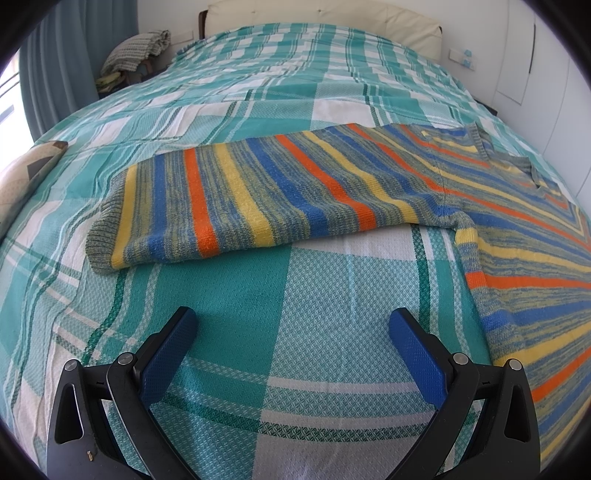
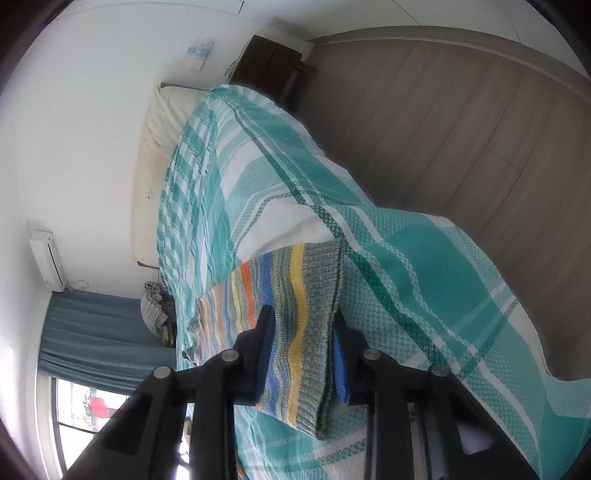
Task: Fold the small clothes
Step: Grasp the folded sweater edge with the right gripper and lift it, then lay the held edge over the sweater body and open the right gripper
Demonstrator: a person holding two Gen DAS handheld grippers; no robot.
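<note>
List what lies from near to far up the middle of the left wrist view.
Left gripper, jaws apart over bare cover → teal checked bedspread → striped sweater sleeve lying flat across the bed → more bedspread → cream headboard against the wall.

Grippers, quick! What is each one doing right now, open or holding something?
Left gripper: open, empty, above the checked bedspread.
Right gripper: shut on the striped sweater, at its ribbed edge.
</note>
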